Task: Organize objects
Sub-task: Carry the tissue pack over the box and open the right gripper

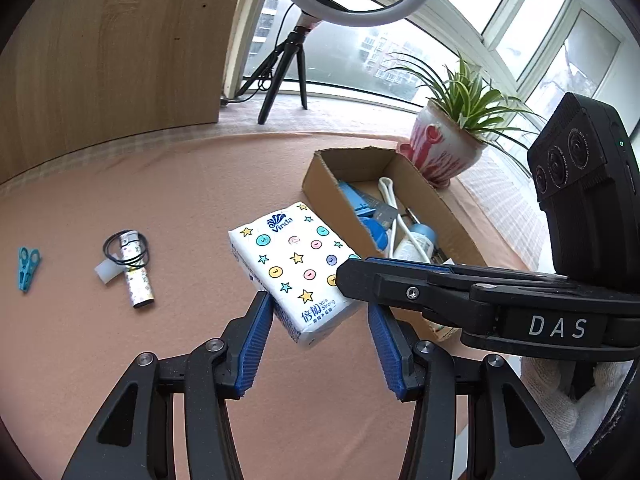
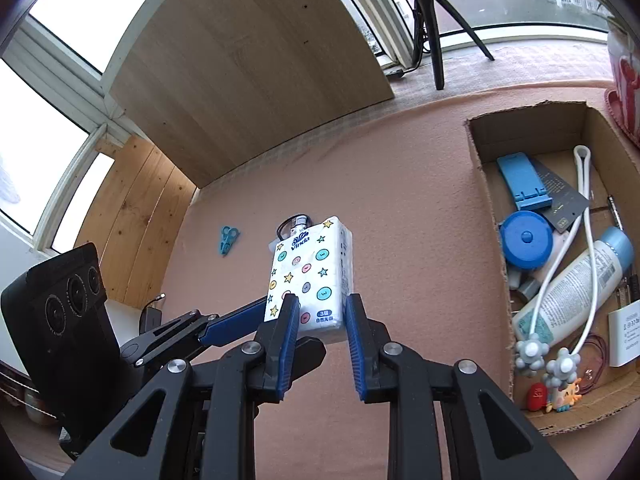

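A white Vinda tissue pack (image 1: pixel 296 260) printed with stars and coloured dots hangs tilted above the pink tabletop, just left of the cardboard box (image 1: pixel 332 184). My left gripper (image 1: pixel 316 304) is shut on its lower end, blue pads against the pack's two side edges. My right gripper (image 1: pixel 354 280) reaches in from the right and clamps the same pack across its printed face and back. In the right wrist view the pack (image 2: pixel 308 268) stands between the right gripper's pads (image 2: pixel 321 300), and a left-gripper finger (image 2: pixel 236 322) meets its lower left edge.
The open box (image 2: pixel 484 184) holds a bottle, a blue disc, a blue stand, a white cord and small items. On the cloth lie a patterned tube with a black hair tie (image 1: pixel 136 272) and a teal clip (image 1: pixel 27 264). A potted plant (image 1: pixel 440 148), tripod (image 1: pixel 288 64) and wooden board (image 1: pixel 112 52) stand behind.
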Available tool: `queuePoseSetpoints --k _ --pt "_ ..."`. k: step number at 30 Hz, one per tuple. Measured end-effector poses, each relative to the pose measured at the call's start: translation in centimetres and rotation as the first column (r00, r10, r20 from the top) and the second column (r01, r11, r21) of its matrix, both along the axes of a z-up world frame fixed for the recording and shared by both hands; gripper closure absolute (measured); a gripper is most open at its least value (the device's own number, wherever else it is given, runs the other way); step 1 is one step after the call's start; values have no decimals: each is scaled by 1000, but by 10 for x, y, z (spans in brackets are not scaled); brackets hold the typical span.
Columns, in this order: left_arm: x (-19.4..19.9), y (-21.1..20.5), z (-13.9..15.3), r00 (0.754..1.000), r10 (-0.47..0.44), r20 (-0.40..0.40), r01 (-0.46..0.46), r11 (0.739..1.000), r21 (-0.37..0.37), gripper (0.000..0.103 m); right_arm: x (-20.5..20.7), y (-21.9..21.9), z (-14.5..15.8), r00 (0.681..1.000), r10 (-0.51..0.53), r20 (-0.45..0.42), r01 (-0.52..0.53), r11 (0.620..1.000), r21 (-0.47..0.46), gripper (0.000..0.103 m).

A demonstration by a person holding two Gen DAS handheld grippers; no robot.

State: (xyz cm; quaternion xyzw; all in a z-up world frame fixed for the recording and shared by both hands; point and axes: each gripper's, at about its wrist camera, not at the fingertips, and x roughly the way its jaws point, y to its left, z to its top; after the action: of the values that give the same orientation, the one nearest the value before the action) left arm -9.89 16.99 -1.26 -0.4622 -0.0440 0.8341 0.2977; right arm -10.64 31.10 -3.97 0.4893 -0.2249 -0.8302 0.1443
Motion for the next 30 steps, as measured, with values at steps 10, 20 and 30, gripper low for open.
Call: queuePoseSetpoints --k 10,20,30 --pt "17 101 5 986 -166 -4 166 986 20 51 44 86 12 986 -163 -34 164 986 35 81" --pt "23 155 2 973 -229 -9 229 973 15 50 65 138 8 968 -250 -36 251 967 41 81" --pt "18 150 -3 980 -198 -14 197 980 -40 37 64 153 3 945 -323 -42 326 940 104 60"
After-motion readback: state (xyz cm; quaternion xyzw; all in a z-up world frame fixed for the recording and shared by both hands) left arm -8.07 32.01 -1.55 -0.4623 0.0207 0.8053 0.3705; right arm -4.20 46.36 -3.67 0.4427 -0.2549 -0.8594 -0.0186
